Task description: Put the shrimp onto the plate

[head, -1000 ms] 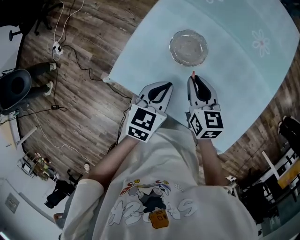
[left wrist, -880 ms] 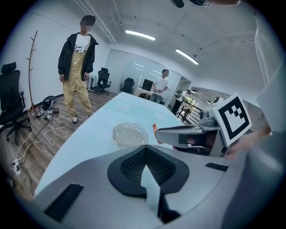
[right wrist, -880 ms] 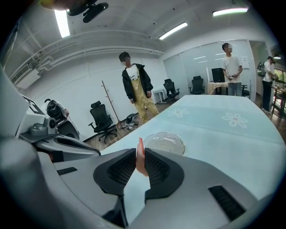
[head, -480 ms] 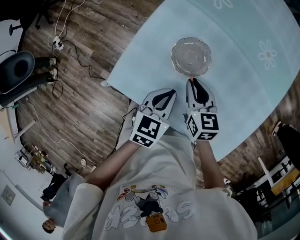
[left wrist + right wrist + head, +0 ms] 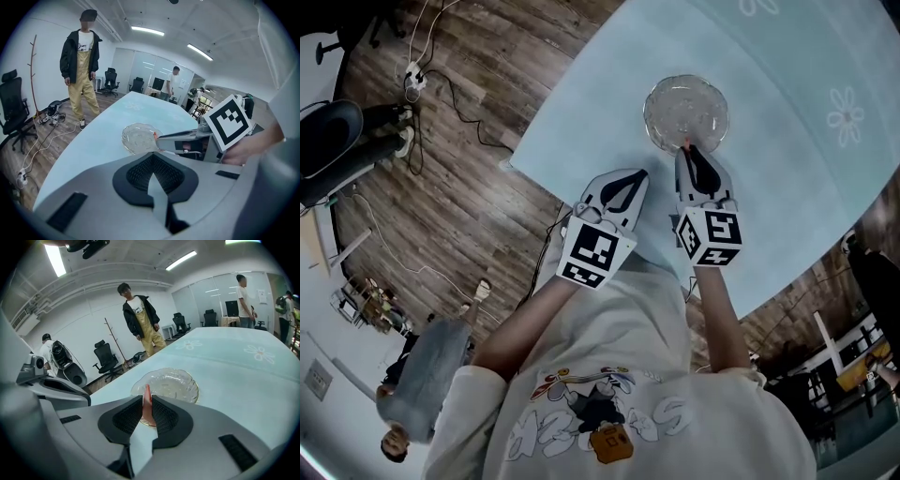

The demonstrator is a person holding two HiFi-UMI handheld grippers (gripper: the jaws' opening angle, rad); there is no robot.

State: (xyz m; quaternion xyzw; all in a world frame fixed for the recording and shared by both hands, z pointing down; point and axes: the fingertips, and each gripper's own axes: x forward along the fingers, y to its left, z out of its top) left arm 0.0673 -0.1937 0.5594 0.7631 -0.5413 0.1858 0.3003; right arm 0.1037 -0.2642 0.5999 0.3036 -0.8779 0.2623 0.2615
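A clear glass plate (image 5: 686, 112) (image 5: 166, 384) (image 5: 138, 138) sits on the pale blue table. My right gripper (image 5: 688, 150) (image 5: 146, 411) is shut on a thin pink shrimp (image 5: 147, 405) (image 5: 687, 144), whose tip pokes out past the jaws at the plate's near rim. The shrimp's tip also shows in the left gripper view as a pink bit (image 5: 154, 136) beside the plate. My left gripper (image 5: 623, 186) (image 5: 153, 178) hangs to the left of the right one, short of the plate, jaws shut with nothing between them.
The table (image 5: 787, 169) carries flower prints (image 5: 846, 118) and ends at a near edge just under the grippers. Wooden floor with cables (image 5: 441, 75) lies to the left. A person in yellow overalls (image 5: 143, 322) stands beyond the table; office chairs (image 5: 104, 357) are behind.
Both grippers have moved forward toward the plate. The shrimp's tip has gone from short of the plate to its near rim.
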